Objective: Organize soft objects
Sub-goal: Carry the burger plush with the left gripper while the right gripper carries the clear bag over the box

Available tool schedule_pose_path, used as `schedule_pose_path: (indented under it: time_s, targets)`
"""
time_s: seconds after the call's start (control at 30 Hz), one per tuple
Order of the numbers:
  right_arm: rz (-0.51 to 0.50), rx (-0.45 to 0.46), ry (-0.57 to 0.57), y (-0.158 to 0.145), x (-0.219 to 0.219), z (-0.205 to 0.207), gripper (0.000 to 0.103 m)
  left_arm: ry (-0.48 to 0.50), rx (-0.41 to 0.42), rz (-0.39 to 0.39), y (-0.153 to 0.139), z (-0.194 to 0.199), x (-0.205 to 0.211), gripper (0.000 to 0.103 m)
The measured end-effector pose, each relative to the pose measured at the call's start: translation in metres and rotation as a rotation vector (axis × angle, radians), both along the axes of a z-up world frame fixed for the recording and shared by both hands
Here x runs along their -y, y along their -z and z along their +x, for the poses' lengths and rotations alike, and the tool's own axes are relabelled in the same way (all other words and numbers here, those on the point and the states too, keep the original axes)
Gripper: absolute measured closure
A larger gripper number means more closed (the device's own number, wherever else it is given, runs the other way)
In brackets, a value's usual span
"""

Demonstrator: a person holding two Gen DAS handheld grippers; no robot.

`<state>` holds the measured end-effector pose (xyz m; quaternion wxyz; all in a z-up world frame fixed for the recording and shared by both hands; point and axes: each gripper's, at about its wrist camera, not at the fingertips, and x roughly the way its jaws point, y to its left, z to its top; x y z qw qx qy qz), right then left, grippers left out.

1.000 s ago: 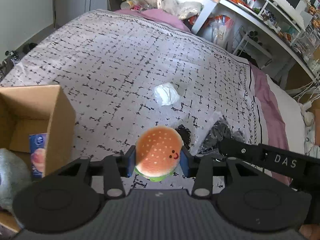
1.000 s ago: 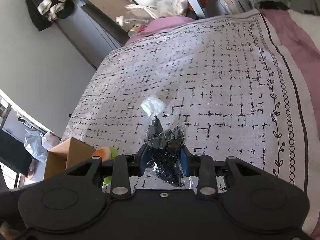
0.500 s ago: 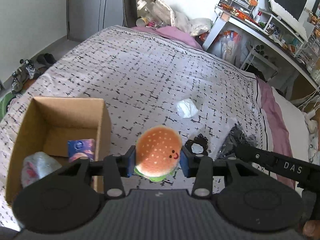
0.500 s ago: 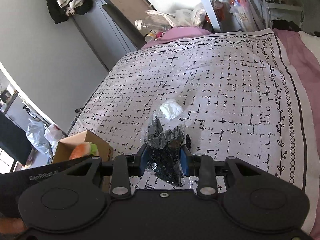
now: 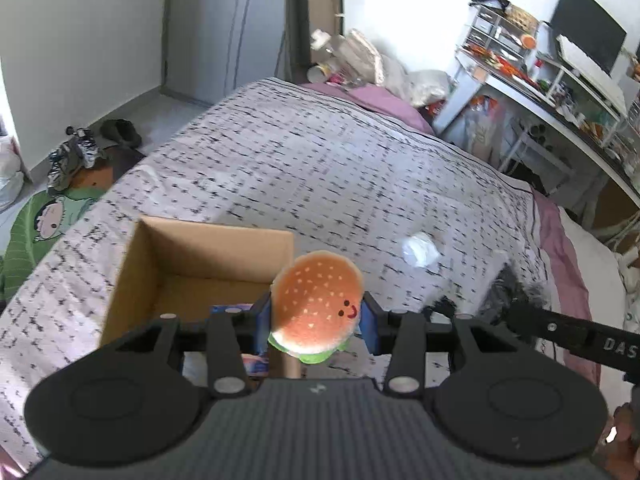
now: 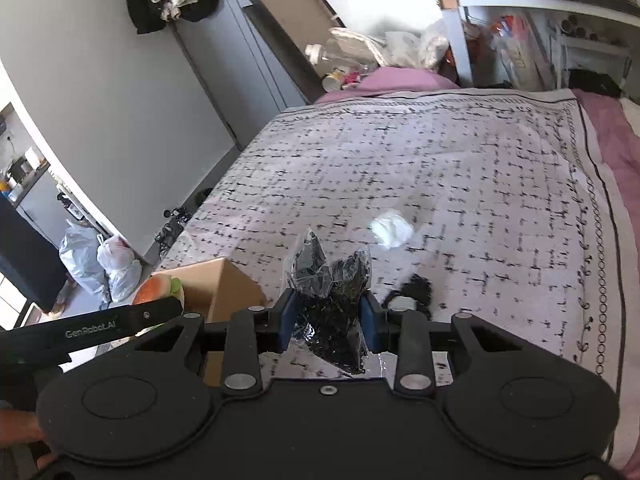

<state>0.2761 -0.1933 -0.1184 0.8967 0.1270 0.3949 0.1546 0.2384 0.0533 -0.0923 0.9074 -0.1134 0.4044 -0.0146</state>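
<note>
My left gripper [image 5: 317,322] is shut on a plush hamburger [image 5: 318,307] and holds it above the right wall of an open cardboard box [image 5: 176,240] on the bed. A blue packet [image 5: 236,312] lies inside the box, mostly hidden by the gripper. My right gripper [image 6: 327,320] is shut on a clear bag of black items [image 6: 330,308] above the bed, right of the box [image 6: 224,284]. The hamburger also shows in the right wrist view [image 6: 158,288]. A crumpled white wad [image 5: 420,250] [image 6: 391,227] and a small black ring-shaped thing [image 6: 412,294] lie on the bedspread.
The bed has a white spread with black dashes [image 5: 340,168] and a purple sheet edge [image 5: 568,248]. A cluttered desk [image 5: 560,92] stands to the right. Shoes [image 5: 76,152] and a green cartoon mat [image 5: 36,224] lie on the floor left. Plastic bags [image 6: 108,264] sit by the wall.
My left gripper has moved left with the hamburger, from over the bedspread to over the box's right wall. My right gripper has risen with the bag.
</note>
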Motion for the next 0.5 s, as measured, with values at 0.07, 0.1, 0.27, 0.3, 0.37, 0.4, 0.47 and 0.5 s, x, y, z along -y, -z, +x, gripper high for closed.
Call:
schedule_pose_path:
  time_s: [0.07, 0.1, 0.27, 0.3, 0.37, 0.4, 0.47, 0.5]
  targets:
    - [0.006, -0.004, -0.004, -0.002, -0.009, 0.0, 0.07, -0.015, 0.0, -0.002, 0.001, -0.001, -0.01, 0.059]
    - [0.005, -0.003, -0.007, -0.002, -0.015, 0.0, 0.07, -0.023, 0.0, -0.002, 0.002, -0.002, -0.016, 0.059]
    - [-0.008, 0.004, -0.042, -0.004, -0.042, -0.003, 0.07, -0.056, -0.004, -0.005, 0.008, -0.004, -0.044, 0.059]
    - [-0.01, 0.001, -0.048, -0.004, -0.048, -0.003, 0.07, -0.061, -0.006, -0.005, 0.009, -0.004, -0.05, 0.059]
    - [-0.015, -0.003, -0.062, -0.004, -0.059, -0.003, 0.07, -0.074, -0.011, -0.003, 0.012, -0.004, -0.06, 0.059]
    - [-0.017, -0.003, -0.068, -0.003, -0.064, -0.002, 0.07, -0.079, -0.012, -0.005, 0.013, -0.003, -0.064, 0.059]
    - [-0.013, -0.003, -0.077, -0.003, -0.074, -0.001, 0.07, -0.091, -0.016, -0.011, 0.016, -0.002, -0.074, 0.059]
    - [-0.012, -0.004, -0.081, -0.003, -0.079, 0.0, 0.07, -0.096, -0.017, -0.014, 0.018, -0.001, -0.079, 0.059]
